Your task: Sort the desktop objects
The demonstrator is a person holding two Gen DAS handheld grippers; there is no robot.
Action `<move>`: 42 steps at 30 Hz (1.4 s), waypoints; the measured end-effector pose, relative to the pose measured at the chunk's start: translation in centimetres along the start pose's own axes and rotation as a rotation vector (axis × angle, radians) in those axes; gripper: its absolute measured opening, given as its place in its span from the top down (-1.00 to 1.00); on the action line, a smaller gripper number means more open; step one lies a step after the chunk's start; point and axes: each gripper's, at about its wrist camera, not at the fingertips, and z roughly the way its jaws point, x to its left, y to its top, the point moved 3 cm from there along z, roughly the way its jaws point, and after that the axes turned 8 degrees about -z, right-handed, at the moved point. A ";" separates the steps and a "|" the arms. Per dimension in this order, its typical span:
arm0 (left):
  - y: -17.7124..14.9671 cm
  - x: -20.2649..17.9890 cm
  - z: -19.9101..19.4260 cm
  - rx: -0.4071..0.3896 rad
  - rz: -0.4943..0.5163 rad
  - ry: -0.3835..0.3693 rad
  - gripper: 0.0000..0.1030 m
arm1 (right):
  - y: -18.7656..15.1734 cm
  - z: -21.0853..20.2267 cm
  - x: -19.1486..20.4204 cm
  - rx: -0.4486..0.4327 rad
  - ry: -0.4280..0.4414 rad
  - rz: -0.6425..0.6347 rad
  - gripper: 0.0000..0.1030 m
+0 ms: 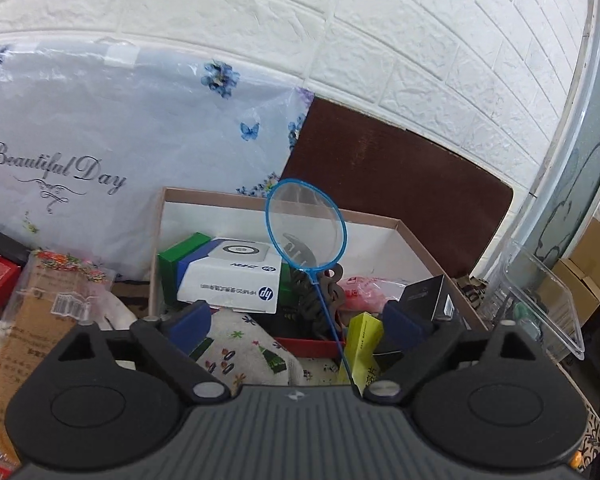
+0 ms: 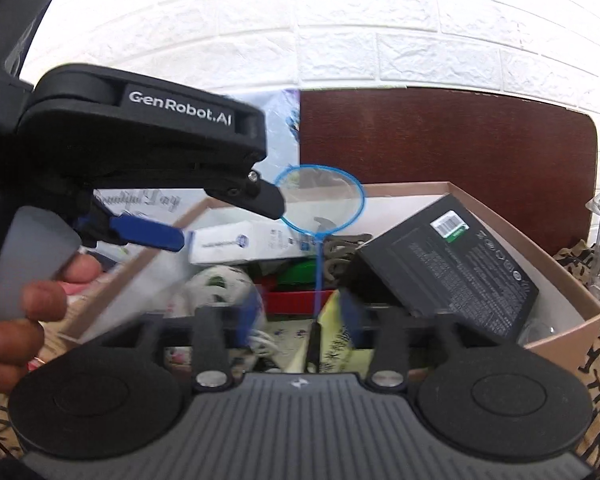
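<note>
A small blue hand net (image 1: pixel 306 228) stands upright over a cardboard box (image 1: pixel 420 240) full of objects; it also shows in the right wrist view (image 2: pixel 320 204). Its thin handle runs down toward each camera. My left gripper (image 1: pixel 296 320) is open, its blue pads wide apart above a patterned cloth pouch (image 1: pixel 244 352). The left gripper also shows from the side in the right wrist view (image 2: pixel 220 216), held by a hand. My right gripper (image 2: pixel 300 316) has its pads (image 2: pixel 350 316) blurred and apart, either side of the net's handle. The box (image 2: pixel 560 292) holds a black box (image 2: pixel 452 264) and a white HP box (image 1: pixel 236 276).
A floral plastic bag (image 1: pixel 120 140) leans on the white brick wall. A brown board (image 1: pixel 400 184) stands behind the box. A clear plastic container (image 1: pixel 548 296) sits at the right. Packets (image 1: pixel 40 312) lie at the left. A yellow box (image 1: pixel 364 344) stands in the cardboard box.
</note>
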 end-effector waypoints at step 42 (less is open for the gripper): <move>-11.8 -2.1 -13.0 0.065 0.091 0.259 -1.00 | -3.4 -17.2 0.0 0.125 -0.145 -0.132 -0.97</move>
